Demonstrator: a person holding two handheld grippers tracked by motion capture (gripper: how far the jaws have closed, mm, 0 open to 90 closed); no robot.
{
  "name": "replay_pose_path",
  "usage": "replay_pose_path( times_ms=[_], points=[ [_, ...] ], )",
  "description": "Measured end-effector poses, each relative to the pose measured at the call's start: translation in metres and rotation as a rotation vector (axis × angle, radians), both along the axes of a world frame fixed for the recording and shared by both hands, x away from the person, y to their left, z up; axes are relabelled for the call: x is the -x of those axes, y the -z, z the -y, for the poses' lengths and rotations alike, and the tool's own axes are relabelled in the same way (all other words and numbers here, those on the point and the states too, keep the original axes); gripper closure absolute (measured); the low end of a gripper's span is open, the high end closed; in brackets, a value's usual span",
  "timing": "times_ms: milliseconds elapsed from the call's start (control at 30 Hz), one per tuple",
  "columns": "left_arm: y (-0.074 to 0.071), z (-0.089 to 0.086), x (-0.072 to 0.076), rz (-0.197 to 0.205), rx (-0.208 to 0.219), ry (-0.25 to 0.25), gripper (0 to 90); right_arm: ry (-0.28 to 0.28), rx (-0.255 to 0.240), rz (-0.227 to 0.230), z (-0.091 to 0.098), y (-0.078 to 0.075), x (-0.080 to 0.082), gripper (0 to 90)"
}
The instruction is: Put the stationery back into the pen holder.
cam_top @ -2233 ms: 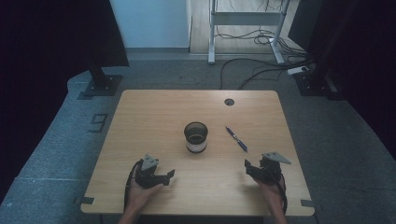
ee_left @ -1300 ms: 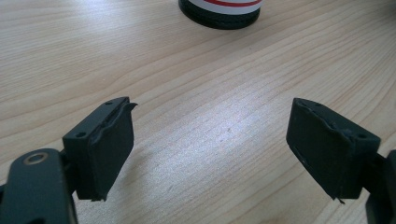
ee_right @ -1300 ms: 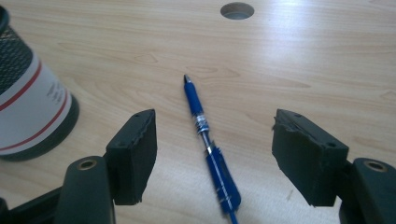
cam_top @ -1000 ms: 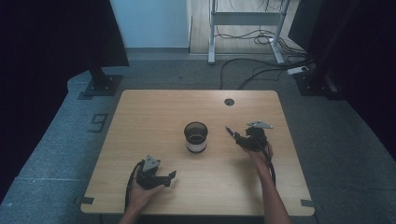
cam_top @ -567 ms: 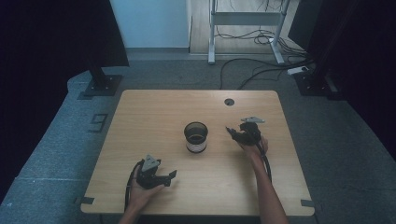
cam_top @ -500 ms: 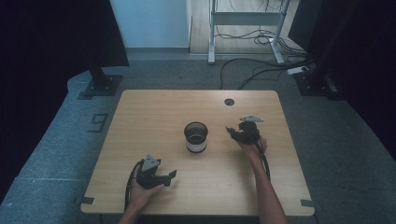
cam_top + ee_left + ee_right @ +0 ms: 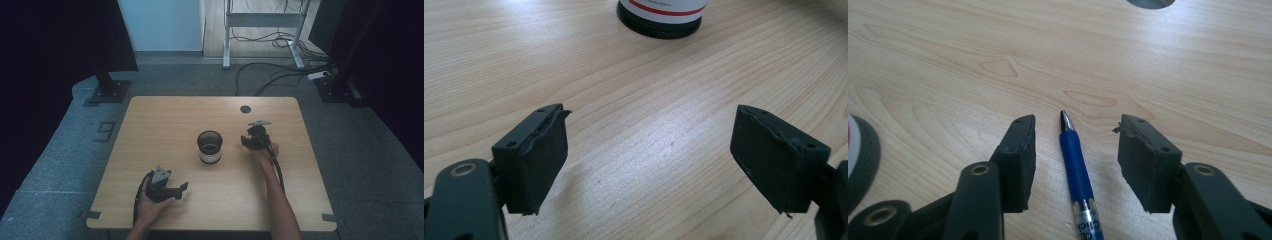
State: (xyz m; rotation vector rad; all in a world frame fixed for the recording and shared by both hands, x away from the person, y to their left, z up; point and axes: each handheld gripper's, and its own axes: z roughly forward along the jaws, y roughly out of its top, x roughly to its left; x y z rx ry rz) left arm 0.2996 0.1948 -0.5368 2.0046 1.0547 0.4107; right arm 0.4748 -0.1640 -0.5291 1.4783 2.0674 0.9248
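A blue pen [image 7: 1076, 167] lies on the wooden table [image 7: 165, 125], tip pointing away, between the jaws of my right gripper [image 7: 1077, 126]. Those jaws have just been closing, but there is a gap on each side of the pen and the pads do not touch it. From above, my right gripper [image 7: 248, 141] sits low over the pen's spot, just right of a dark cup with a white and red label [image 7: 210, 147]. My left gripper [image 7: 181, 187] rests near the front edge, left of centre. Its jaws [image 7: 649, 115] stand apart over bare wood, pointing at the cup's base [image 7: 659, 22].
A round cable hole [image 7: 245, 109] is set in the table behind the right gripper and shows at the top of the right gripper view [image 7: 1150, 3]. Grey floor, a monitor stand foot [image 7: 107, 90] and loose cables [image 7: 280, 75] lie beyond the far edge.
My right hand has travelled from the front right of the table up to the pen and lowered over it, shifting slightly left in the last half second. The left hand has stayed put.
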Motion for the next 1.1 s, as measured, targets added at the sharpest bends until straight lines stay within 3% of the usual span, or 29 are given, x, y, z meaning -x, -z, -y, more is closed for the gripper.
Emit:
replay_pose_path(
  times_ms=[167,300,433,533,633,767,900,1100],
  points=[
    [0.001,0.001,-0.001,-0.002,-0.006,0.000,15.8,-0.005,0.013,-0.025,0.001,0.008,-0.003,50.7],
    [0.002,0.001,-0.001,0.000,-0.014,0.000,15.8,-0.005,-0.004,-0.046,0.003,0.013,-0.005,52.8],
    [0.002,0.002,-0.001,-0.004,-0.015,0.001,15.9,-0.008,-0.008,-0.040,0.000,0.013,-0.006,55.4],
    [0.003,0.002,-0.001,-0.005,-0.012,0.004,16.0,0.007,0.020,-0.023,0.000,0.014,-0.005,65.1],
    [0.003,0.003,-0.001,-0.008,-0.014,0.007,16.0,-0.002,-0.002,-0.017,0.001,0.015,-0.004,75.4],
    [0.005,0.005,0.000,-0.011,-0.022,0.022,16.0,0.000,0.028,-0.008,-0.005,0.015,-0.003,78.8],
    [0.005,0.005,-0.001,-0.010,-0.021,0.023,16.1,0.002,-0.013,-0.023,-0.002,0.012,-0.003,79.0],
    [0.004,0.002,-0.002,-0.010,-0.012,0.014,16.5,-0.016,-0.075,0.038,0.001,-0.009,0.009,79.0]
  ],
)
